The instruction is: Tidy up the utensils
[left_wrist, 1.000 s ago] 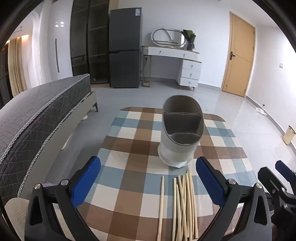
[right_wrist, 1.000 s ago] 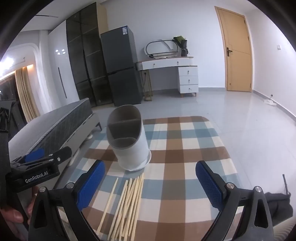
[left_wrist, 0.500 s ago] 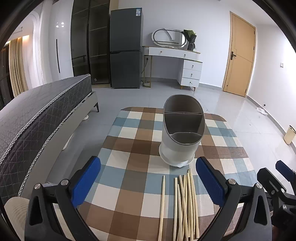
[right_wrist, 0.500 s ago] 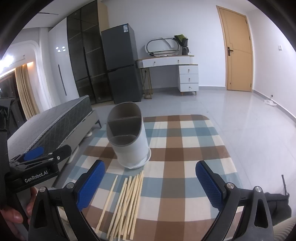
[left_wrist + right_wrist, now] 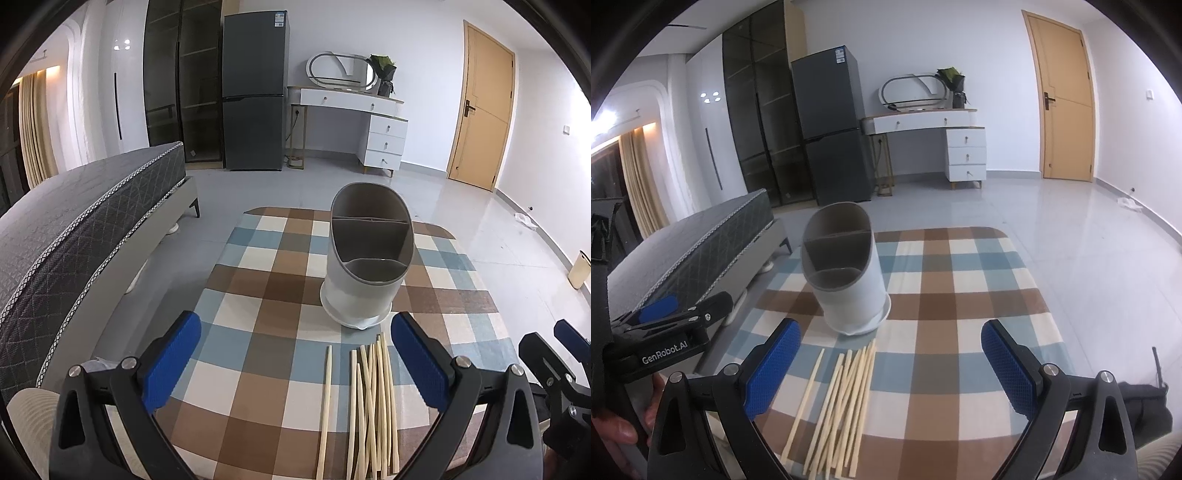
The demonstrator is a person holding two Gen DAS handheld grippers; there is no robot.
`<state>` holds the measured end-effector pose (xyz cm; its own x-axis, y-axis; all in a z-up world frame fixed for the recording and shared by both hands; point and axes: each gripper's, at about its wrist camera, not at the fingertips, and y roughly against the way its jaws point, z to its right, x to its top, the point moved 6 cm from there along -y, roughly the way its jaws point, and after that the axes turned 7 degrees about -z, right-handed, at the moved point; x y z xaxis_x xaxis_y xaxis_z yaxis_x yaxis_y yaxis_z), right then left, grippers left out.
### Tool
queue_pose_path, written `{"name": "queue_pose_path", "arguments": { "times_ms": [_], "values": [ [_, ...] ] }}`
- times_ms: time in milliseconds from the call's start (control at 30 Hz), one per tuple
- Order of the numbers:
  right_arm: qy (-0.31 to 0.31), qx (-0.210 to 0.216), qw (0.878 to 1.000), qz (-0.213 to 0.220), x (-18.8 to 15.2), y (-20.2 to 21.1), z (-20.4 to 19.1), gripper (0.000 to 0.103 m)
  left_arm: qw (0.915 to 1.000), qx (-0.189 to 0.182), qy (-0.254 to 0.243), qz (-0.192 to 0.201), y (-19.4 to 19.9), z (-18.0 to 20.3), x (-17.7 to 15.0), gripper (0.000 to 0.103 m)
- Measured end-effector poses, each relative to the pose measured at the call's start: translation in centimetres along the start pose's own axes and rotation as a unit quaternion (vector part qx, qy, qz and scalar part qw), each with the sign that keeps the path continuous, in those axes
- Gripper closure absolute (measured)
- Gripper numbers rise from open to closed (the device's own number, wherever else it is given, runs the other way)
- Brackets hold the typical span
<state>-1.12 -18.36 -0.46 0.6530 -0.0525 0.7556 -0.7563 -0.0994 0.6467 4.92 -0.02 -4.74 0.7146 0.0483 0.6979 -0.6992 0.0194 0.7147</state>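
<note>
Both cameras have risen slightly since 1 second ago, and nothing on the checked tablecloth (image 5: pixel 258 354) has shifted. The left gripper (image 5: pixel 295 365) and right gripper (image 5: pixel 890 365) hang spread wide, empty. The chopsticks (image 5: pixel 373 402) lie just beneath and ahead; beyond stands the divided utensil holder (image 5: pixel 369 258). Best to pinch 1 bundle mid-length, then tip it upright.

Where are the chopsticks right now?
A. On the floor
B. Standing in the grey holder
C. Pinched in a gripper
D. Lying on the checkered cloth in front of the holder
D: the chopsticks lie flat on the checkered cloth, just in front of the empty holder.
</note>
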Motion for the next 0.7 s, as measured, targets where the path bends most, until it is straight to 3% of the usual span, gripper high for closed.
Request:
{"name": "queue_pose_path", "arguments": {
  "times_ms": [700],
  "values": [
    [-0.004,-0.015,1.000,0.005,0.13,0.19,0.49,0.004,1.0000,-0.004,0.001,-0.002,0.29,-0.12,0.12,0.003]
  ]
}}
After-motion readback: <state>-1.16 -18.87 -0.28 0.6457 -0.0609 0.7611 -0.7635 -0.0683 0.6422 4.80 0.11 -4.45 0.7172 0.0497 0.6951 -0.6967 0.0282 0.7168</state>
